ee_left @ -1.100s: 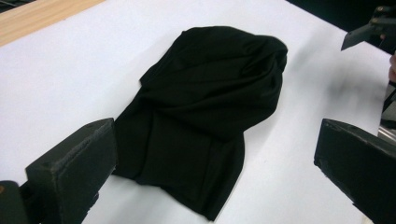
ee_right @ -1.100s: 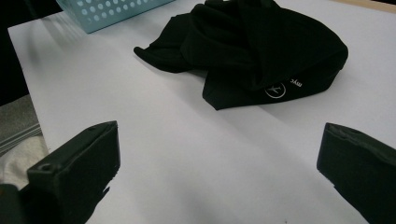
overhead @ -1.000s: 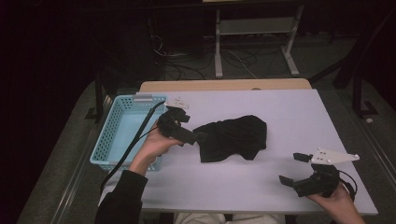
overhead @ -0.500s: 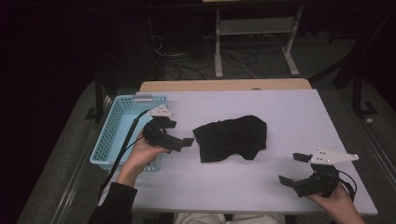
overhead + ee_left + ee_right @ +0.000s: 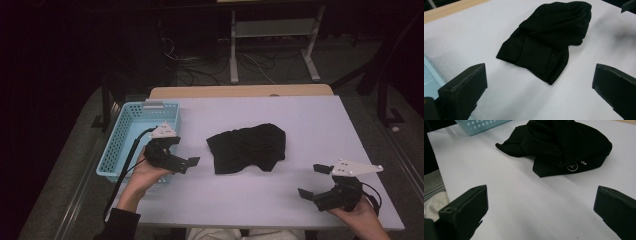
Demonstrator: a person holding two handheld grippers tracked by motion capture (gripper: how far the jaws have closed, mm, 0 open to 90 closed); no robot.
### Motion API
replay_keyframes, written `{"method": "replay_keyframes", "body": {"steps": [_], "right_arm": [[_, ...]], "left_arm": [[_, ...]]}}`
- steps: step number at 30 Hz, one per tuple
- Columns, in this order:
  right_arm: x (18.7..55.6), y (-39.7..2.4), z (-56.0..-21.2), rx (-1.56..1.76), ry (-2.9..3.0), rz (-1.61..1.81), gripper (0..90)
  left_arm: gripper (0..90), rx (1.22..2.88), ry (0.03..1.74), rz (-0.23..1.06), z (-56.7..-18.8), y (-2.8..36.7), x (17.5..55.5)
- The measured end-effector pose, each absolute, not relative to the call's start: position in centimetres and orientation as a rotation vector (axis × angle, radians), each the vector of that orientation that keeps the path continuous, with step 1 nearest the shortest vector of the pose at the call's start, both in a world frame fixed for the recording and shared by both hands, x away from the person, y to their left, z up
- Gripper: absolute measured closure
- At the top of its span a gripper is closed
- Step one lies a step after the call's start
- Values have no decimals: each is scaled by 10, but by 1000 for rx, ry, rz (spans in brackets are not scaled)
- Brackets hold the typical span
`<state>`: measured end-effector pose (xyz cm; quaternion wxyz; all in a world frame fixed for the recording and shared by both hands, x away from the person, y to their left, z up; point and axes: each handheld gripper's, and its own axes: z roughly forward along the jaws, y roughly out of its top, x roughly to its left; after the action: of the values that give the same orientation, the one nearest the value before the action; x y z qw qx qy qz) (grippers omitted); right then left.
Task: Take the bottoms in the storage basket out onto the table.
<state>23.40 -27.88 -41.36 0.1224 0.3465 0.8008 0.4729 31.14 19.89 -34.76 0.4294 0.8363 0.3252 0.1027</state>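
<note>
I have both sets of jaws spread wide and holding nothing. My left gripper sits at about 9 o'clock from the black garment, near it but not touching, with bare tabletop between its jaws and the cloth's nearest corner. In the left gripper view the black garment lies ahead between the two jaws, its pointed hem toward me, no jaw on it.

My right gripper rests low at roughly 5 o'clock from the garment, well apart from it, close to the near edge of the white table. In the right gripper view the crumpled cloth shows a small white logo on the fold facing me, and a strip of clear table runs between it and my jaws.

The garment lies bunched near the table's middle, flat on the surface. The blue basket stands along the table's left edge at 9 o'clock, just beside my left hand; its corner shows past the cloth in the right gripper view. There is open white surface at 12 and 3 o'clock from the garment, out to the table's far and right edges.
</note>
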Motion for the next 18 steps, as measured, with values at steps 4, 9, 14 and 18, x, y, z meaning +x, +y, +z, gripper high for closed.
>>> {"method": "replay_keyframes", "body": {"steps": [4, 9, 14, 18], "right_arm": [[234, -279, -414, 1011, 2339, 1380, 0], [234, -279, -414, 1012, 2338, 1379, 0], [234, -278, -414, 1011, 2340, 1378, 0], [234, -278, -414, 1010, 2340, 1377, 0]], "left_arm": [[0, 2063, 816, 256, -349, 203, 306], [0, 2058, 809, 274, -354, 210, 294], [0, 2016, 851, 297, -362, 220, 284], [0, 1973, 874, 296, -371, 229, 277]]}}
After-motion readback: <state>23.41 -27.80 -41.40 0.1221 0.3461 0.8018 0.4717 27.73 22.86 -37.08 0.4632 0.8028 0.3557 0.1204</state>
